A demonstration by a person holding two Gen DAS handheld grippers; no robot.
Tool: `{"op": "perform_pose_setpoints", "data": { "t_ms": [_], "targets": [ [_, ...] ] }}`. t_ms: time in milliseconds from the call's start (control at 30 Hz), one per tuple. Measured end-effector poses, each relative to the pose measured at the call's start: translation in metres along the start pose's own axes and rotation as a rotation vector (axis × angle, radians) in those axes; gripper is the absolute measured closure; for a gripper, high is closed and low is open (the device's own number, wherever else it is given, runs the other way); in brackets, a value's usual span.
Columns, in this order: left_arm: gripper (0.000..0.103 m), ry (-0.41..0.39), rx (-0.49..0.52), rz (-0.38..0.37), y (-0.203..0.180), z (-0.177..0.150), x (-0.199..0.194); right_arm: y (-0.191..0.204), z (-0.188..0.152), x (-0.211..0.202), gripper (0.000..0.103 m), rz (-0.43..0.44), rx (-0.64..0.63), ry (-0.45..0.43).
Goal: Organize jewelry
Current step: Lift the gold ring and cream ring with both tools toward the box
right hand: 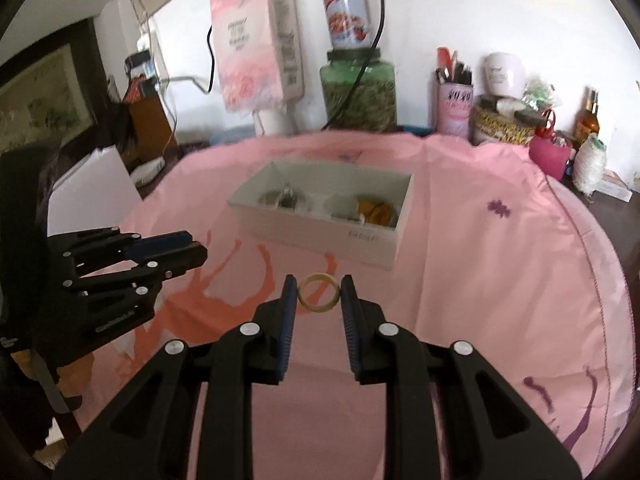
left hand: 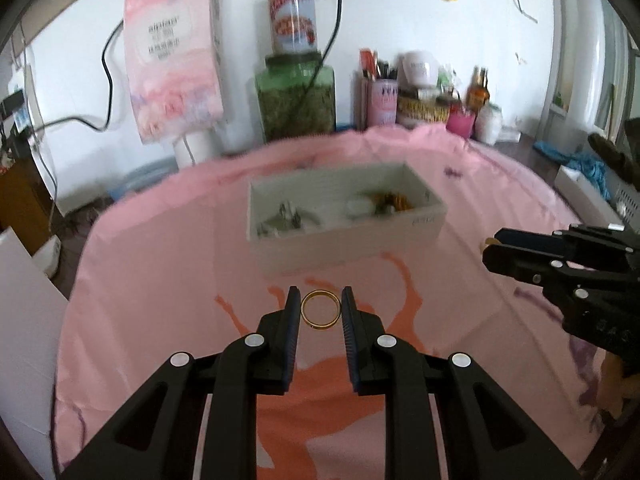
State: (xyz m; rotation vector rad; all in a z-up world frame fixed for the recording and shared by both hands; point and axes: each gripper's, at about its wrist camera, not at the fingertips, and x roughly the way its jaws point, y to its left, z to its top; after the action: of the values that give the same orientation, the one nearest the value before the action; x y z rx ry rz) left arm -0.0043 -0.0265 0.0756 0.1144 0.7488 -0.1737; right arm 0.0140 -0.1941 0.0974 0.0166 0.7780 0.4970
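My left gripper (left hand: 320, 304) is shut on a gold ring (left hand: 308, 316), held between its fingertips above the pink cloth. My right gripper (right hand: 319, 291) is shut on a pale cream ring (right hand: 305, 298), also held between its fingertips. A white open box (left hand: 280, 242) stands just beyond both, with silver pieces (left hand: 286, 216) in its left half and white and gold pieces (left hand: 390, 202) in its right half. The box also shows in the right wrist view (right hand: 320, 236). The right gripper shows at the right edge of the left wrist view (left hand: 490, 252); the left gripper shows at the left of the right wrist view (right hand: 200, 250).
A pink cloth (left hand: 160, 280) covers the round table. Behind it along the wall stand a green jar (left hand: 296, 100) with a can on top, a pink tissue pack (left hand: 172, 60), a pink pen cup (left hand: 382, 102), a basket and bottles. A white board (left hand: 24, 300) stands at the left.
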Motion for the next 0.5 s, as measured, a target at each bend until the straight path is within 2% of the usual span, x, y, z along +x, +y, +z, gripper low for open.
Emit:
{"op": "perform_pose_setpoints", "data": {
  "t_ms": [267, 500],
  "targets": [
    [0.082, -0.105, -0.022, 0.004, 0.002, 0.065, -0.020, -0.006, 0.064, -0.008, 0.081, -0.004, 0.031, -0.088],
    [0.082, -0.112, -0.107, -0.021, 0.015, 0.092, 0.002, -0.010, 0.100, 0.013, 0.081, 0.012, 0.050, -0.105]
  ]
}}
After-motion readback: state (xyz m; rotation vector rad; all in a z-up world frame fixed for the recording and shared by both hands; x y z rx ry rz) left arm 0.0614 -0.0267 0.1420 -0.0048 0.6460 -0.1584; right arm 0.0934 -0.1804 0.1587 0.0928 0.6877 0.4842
